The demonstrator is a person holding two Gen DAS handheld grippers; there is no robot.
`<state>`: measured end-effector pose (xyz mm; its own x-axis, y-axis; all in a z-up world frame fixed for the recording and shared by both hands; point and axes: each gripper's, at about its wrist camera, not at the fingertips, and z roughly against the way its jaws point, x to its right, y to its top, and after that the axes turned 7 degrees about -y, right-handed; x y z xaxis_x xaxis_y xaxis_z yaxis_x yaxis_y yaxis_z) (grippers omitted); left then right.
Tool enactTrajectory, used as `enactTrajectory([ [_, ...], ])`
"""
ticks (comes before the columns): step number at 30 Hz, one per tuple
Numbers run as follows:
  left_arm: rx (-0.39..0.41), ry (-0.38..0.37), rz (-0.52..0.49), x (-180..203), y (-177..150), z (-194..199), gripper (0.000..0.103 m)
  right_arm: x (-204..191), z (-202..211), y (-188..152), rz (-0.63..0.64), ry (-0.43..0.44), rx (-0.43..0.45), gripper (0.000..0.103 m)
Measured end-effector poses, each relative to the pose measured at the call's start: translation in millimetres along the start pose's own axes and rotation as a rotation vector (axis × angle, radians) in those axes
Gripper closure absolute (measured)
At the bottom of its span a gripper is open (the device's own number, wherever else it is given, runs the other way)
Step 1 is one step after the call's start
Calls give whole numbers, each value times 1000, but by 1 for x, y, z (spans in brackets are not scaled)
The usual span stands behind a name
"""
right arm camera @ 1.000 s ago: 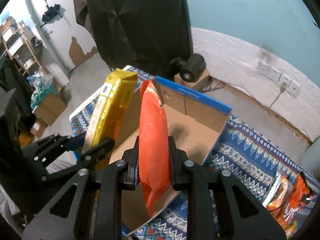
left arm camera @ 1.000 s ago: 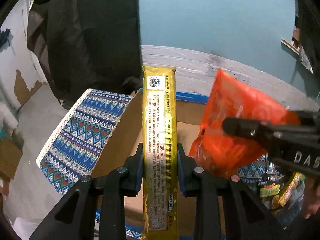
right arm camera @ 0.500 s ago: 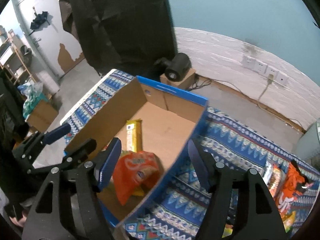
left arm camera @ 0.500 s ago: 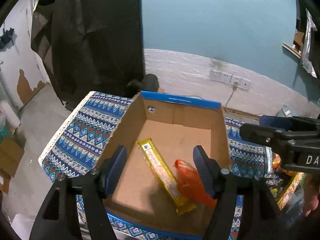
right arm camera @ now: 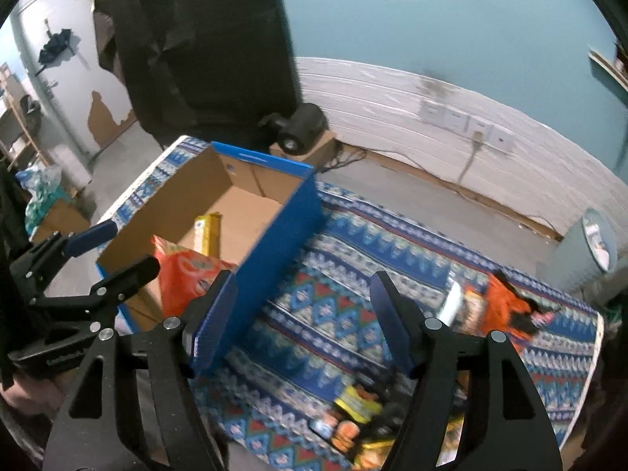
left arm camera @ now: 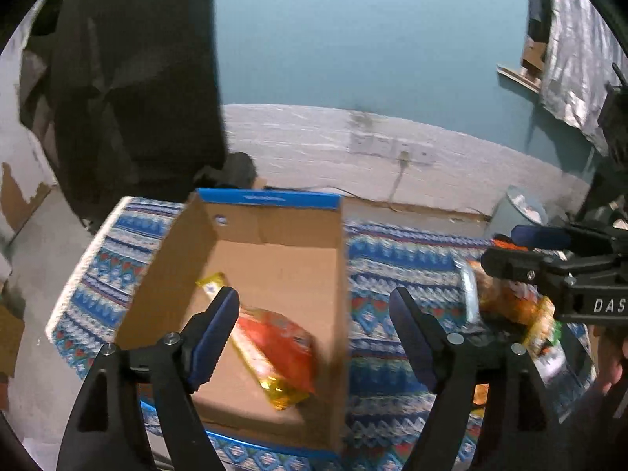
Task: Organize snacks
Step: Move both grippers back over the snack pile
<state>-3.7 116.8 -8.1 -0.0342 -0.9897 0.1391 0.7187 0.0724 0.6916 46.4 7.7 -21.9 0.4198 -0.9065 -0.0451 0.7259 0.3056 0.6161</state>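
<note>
One patterned cloth [right arm camera: 353, 274], teal wall [right arm camera: 431, 19].

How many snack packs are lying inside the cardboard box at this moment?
2. A long yellow pack lies on the floor of the box, and an orange bag lies partly over it at the near end. Anything under the bag would be hidden.

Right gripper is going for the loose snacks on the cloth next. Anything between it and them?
Nothing visible. The right gripper is open and empty over bare patterned cloth; the snacks lie just ahead, clear of the box.
</note>
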Motion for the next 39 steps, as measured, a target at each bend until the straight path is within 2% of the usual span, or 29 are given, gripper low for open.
enactTrajectory([
  [14, -138, -140, -89, 84, -13, -35, 23, 84, 27, -57, -120, -114, -44, 33],
  [27, -259, -184, -168, 144, -30, -67, 23, 166, 53, -113, -276, -217, -78, 33],
  [39, -336, -181, -178, 166, -40, -95, 23, 202, 51, -142, -355, -256, -128, 33],
])
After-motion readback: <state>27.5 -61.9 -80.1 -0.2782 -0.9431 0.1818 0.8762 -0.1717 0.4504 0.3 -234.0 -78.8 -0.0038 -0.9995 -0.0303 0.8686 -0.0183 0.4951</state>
